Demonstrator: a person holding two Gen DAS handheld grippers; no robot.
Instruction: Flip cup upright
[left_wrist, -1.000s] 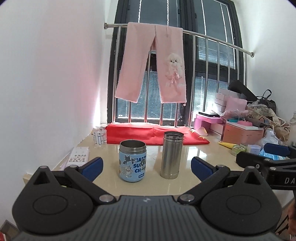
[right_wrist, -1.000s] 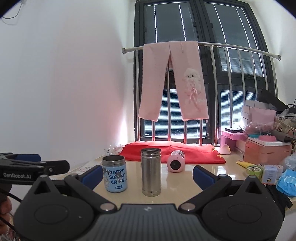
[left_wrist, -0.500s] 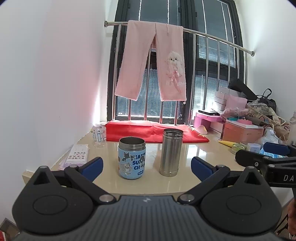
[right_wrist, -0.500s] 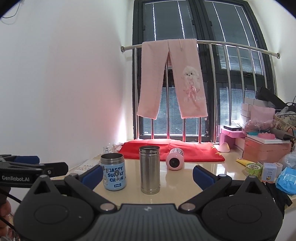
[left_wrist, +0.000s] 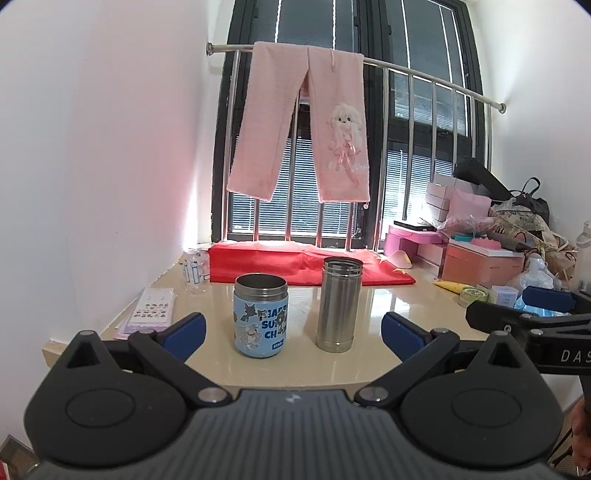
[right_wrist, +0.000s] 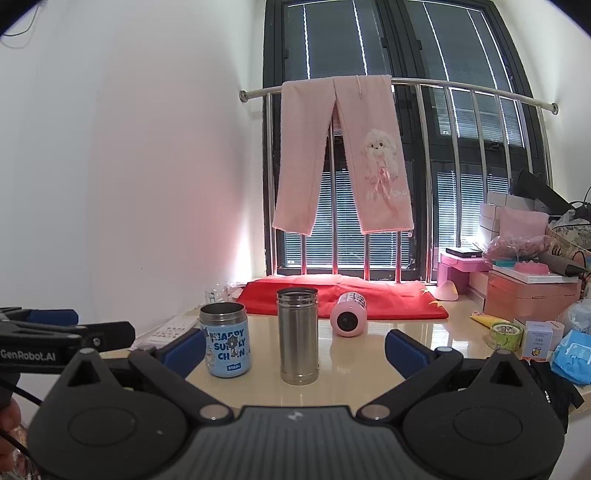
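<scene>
A small pink cup (right_wrist: 348, 315) with a round shape lies on its side on the shiny beige surface (right_wrist: 351, 376), right at the front edge of the red cloth (right_wrist: 343, 295). Its round end points at the right wrist camera. In the left wrist view the pink cup does not show.

In front of it stand two more cups, both upright and open at the top. One is a tall, thin, plain silver metal cup (right_wrist: 298, 336). Just to its left, not touching, is a short, fat blue cup with cartoon pictures (right_wrist: 225, 345) and a shiny metal rim.

The left gripper (left_wrist: 291, 328) is black with blue tips, and its jaws are spread wide with nothing between them. The right gripper (right_wrist: 295, 345) looks the same, jaws wide apart and empty too. Both hang in the air at the near side of the surface, not touching any cup.

Soft, fuzzy pink pants (right_wrist: 341, 155) with a fluffy white puppy on one leg hang over a shiny metal railing (right_wrist: 461, 90) by the dark window. Pink boxes (right_wrist: 524, 291) sit in a pile on the right. A flat sticker sheet (left_wrist: 151, 312) lies on the left.
</scene>
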